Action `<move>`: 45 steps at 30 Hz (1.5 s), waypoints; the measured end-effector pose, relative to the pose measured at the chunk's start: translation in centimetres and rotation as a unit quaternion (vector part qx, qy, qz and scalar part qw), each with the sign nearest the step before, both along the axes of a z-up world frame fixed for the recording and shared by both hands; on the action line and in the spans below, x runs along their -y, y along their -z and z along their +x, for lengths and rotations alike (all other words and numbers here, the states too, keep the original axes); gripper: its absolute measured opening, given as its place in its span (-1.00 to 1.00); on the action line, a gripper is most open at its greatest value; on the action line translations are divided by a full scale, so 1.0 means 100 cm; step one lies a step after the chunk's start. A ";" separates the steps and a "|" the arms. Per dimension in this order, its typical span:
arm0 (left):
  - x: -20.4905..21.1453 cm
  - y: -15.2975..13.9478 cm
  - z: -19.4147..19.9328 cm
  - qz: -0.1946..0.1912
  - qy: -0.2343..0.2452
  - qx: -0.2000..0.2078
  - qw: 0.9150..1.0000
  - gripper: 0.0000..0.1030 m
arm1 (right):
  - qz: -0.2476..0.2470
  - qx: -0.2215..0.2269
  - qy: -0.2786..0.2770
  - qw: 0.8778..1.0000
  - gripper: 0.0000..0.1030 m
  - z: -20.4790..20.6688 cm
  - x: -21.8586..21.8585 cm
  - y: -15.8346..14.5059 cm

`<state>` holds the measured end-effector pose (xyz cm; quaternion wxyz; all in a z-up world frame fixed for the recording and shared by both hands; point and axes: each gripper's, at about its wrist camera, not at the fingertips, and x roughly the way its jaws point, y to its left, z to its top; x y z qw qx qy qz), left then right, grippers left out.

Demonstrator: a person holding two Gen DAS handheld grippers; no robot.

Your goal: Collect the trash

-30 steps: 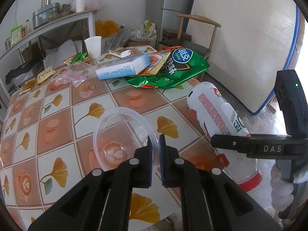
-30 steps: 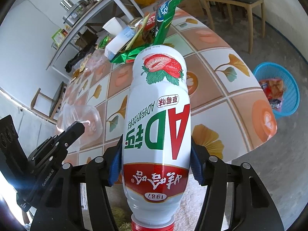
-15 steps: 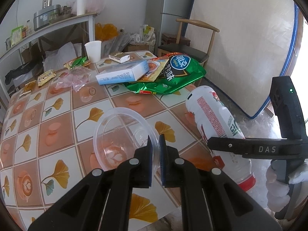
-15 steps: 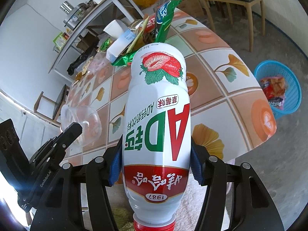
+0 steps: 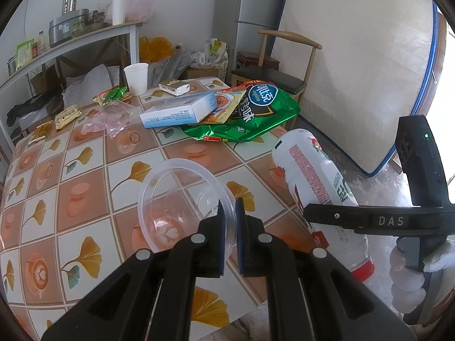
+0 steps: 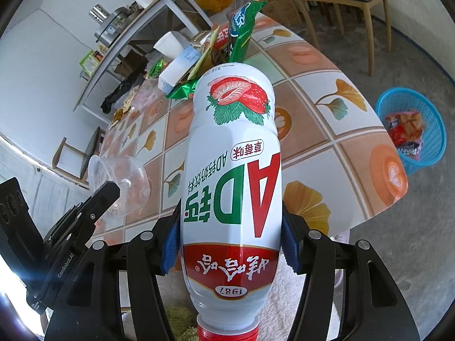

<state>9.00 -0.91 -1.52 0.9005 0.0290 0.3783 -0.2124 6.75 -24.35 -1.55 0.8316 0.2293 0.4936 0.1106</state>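
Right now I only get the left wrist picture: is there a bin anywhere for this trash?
Observer: Yes, a blue basket stands on the floor past the table edge.
Operator: Is it empty?
Observer: No, red wrappers lie inside it.
Operator: How is that white bottle held?
Observer: The right gripper clamps the bottle from both sides with blue pads, its red cap toward the camera.

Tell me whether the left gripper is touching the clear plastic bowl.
Touching. The left wrist view shows the left gripper pinching the clear plastic bowl by its rim.
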 end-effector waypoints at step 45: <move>0.300 -0.045 0.077 -0.037 0.269 -0.076 0.959 -0.88 | 0.081 0.061 0.358 0.928 0.08 -0.137 0.272 0.007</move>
